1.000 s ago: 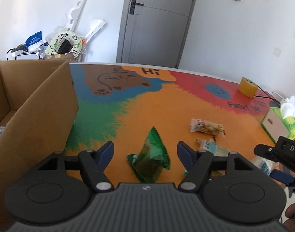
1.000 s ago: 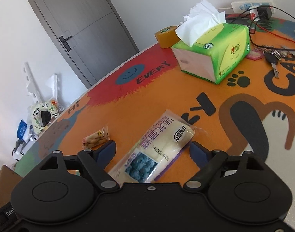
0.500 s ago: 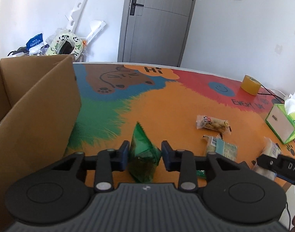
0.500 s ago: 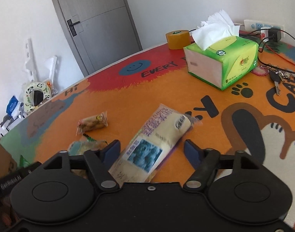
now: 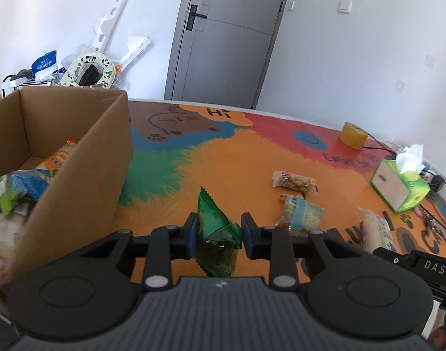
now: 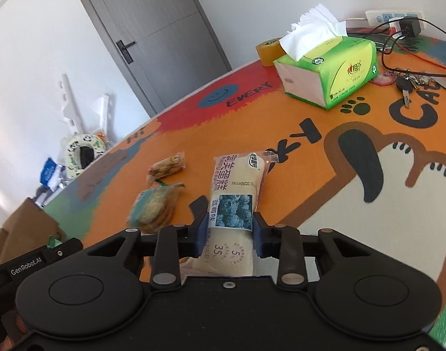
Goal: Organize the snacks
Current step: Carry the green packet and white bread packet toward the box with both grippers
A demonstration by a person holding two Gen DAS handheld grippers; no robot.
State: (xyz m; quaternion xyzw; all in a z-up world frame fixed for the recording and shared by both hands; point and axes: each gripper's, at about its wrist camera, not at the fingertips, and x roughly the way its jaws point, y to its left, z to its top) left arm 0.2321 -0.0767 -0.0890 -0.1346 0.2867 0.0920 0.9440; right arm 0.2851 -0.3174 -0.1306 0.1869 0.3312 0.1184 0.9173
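Green snack pkt (image 5: 218, 228) is clamped by left gripper (image 5: 218, 235) just right of cardboard box (image 5: 76, 175), possibly lifted off tabletop (image 5: 223, 158), while white blueberry cake pkt (image 6: 234, 204) is pinched by right gripper (image 6: 230, 229), w/ two cookie pkts (image 6: 155, 207) lying nearby.

Your left wrist cam sits low behind its fingers, facing the grey door (image 5: 223, 38) across the mat, cardboard box (image 5: 76, 158) close at left. Your right wrist cam looks along its fingers toward the tissue box (image 6: 328, 79), tilted. Both share the door, tape roll (image 5: 353, 136), peanut packet (image 6: 166, 166).
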